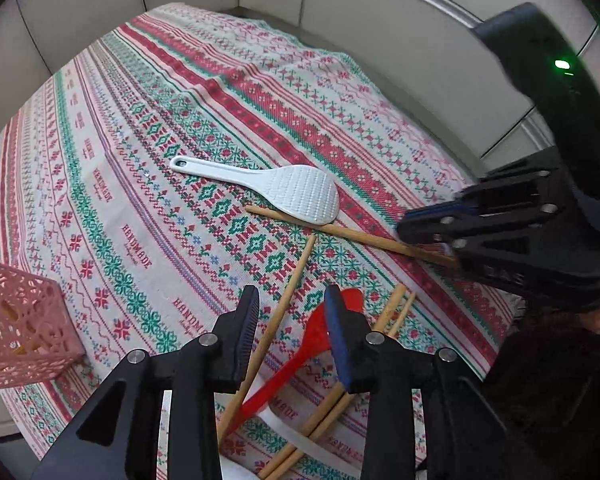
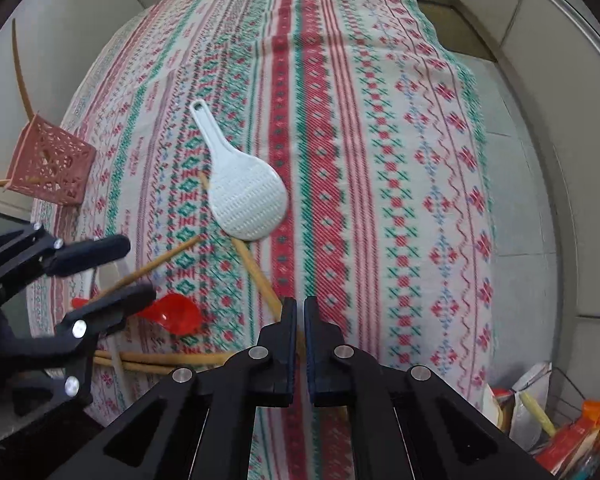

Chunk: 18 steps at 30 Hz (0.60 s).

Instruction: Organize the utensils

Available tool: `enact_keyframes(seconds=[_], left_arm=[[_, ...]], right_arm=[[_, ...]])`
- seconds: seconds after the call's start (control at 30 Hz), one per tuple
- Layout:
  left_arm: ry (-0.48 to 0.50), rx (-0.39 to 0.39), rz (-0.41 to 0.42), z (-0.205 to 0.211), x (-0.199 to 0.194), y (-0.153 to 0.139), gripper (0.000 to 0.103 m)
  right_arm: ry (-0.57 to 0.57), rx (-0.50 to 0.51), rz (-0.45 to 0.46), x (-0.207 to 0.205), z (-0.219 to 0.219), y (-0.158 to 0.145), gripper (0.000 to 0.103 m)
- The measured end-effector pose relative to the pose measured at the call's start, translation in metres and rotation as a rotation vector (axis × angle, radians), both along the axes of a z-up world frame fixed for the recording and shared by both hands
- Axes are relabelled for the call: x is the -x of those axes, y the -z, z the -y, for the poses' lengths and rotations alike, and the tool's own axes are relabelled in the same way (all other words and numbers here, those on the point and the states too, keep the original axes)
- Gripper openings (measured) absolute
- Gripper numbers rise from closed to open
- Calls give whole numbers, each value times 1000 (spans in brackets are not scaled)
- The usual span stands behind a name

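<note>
On the cloth-covered bench [image 1: 100, 184], the pink lattice basket [image 1: 20, 324] stands at the left, well apart from the white rice paddle [image 1: 300, 196], the red spoon [image 1: 300, 356] and the wooden chopsticks [image 1: 276, 320]. The left hand-held gripper [image 1: 292, 304] hangs parted over a chopstick and the spoon, pressing neither. The right hand-held gripper [image 2: 300, 312] is clenched on the thick end of another chopstick [image 2: 256, 268]; these sticks look light, stiff and slippery, best pinched mid-shaft.

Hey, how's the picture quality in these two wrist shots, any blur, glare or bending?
Left wrist view: strong fisheye bending of the tablecloth, dark corners, a green light flaring on the right gripper's body; white rice paddle sharp. Right wrist view: same bending, stripes bulge outward, even soft light, faint shadows.
</note>
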<state>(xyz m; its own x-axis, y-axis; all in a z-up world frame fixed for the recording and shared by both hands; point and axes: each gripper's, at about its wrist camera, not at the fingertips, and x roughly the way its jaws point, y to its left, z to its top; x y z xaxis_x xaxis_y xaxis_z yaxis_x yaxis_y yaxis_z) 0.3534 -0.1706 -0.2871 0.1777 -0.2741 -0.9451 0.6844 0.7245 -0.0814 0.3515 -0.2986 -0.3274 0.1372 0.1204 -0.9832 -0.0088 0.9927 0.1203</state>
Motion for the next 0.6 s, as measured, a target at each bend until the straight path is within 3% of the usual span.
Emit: enact_keyframes(seconds=[0.13,0.2,0.3,0.6], left_arm=[[-21,-33,-11,7,-7,14,34],[-37,-40,-10,6,-9,17,13],[-72,-35,34,0,-10,4,6],[-221,64,139,-51,-7,-60,5]], right_arm=[[-19,-14,3,7,8,-1,5],[-18,-30,9,8,11,-4,10],[-19,-42,14,6,14,-8,15],[-35,-25,-3,-13,-10,3,15]])
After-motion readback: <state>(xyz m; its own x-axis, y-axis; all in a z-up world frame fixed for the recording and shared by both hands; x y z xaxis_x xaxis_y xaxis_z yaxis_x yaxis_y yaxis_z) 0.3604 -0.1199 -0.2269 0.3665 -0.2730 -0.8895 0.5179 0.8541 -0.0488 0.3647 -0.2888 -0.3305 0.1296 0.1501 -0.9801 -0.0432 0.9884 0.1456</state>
